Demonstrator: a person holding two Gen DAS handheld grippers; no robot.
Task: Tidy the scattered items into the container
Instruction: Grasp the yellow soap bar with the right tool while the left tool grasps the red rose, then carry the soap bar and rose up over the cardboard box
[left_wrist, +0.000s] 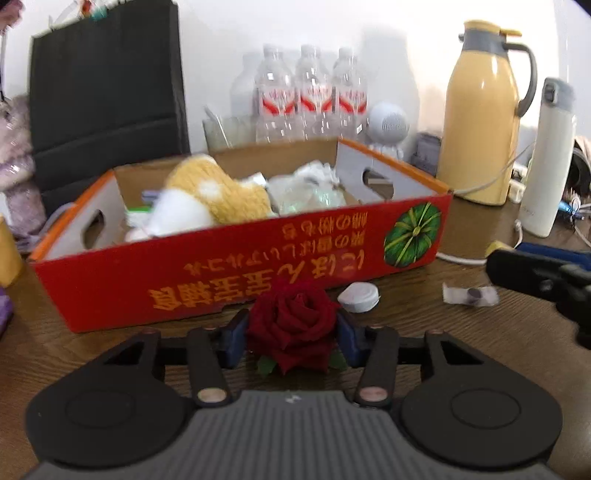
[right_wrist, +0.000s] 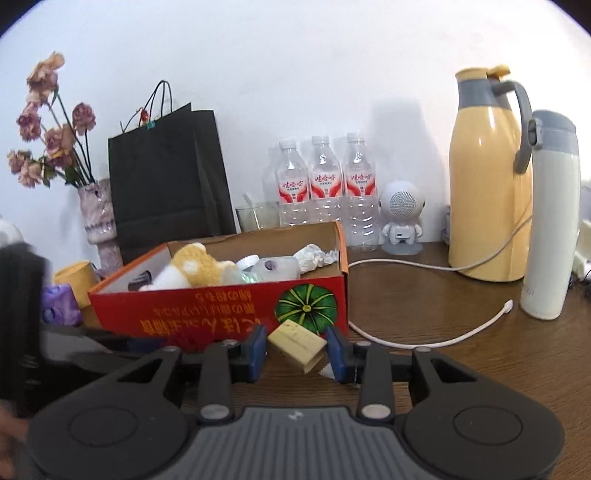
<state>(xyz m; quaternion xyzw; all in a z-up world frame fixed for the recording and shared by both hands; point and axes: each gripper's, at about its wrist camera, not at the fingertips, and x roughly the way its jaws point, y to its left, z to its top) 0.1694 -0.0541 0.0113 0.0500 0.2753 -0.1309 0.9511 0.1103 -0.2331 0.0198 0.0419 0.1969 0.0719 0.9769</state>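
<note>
I've got the rose (left_wrist: 291, 325) clamped in my left gripper (left_wrist: 291, 334), low over the bench (left_wrist: 461, 339) just in front of the box (left_wrist: 236, 273). It's soft and light, petals crush easily, so the squeeze stays gentle across the bloom. My right gripper (right_wrist: 297, 349) brackets a small yellow packet (right_wrist: 297, 341), tilted, also in front of the box; whether the pads actually bite I cannot tell. It looks stiff and light, best held across its flat sides. The box already holds a plush toy (left_wrist: 207, 195) and crumpled plastic (left_wrist: 310, 188), so the open room is near its front wall. That wall is the edge to clear: lift first, then forward. A white cap (left_wrist: 358, 297) and small wrapper (left_wrist: 469, 295) lie right of the rose.
</note>
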